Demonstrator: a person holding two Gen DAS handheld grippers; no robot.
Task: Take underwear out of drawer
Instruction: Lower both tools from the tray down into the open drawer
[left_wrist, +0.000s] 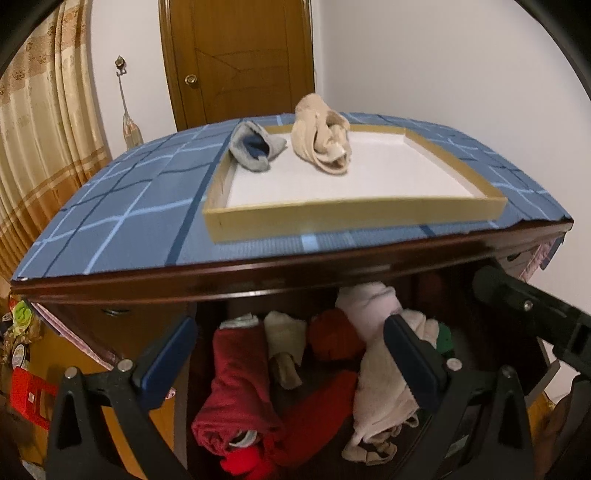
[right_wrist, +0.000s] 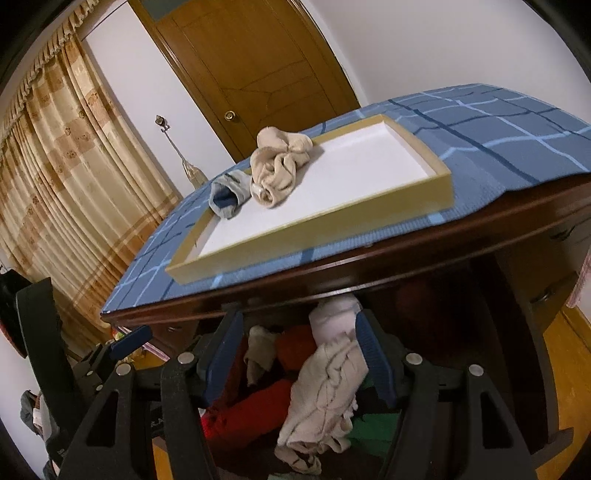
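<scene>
Left gripper (left_wrist: 291, 347) spread wide, empty; right gripper (right_wrist: 299, 347) half-spread over beige underwear (right_wrist: 325, 391), unpinched

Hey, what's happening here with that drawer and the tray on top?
A person holds two grippers over an open drawer stuffed with rolled clothes. Both the left gripper and the right gripper are open and holding nothing. The right one's fingers straddle a cream garment without gripping it. On the dresser top, a tray sits on a blue checked cloth and already holds a beige piece and a grey-blue piece. More reds and whites remain in the drawer.
</scene>
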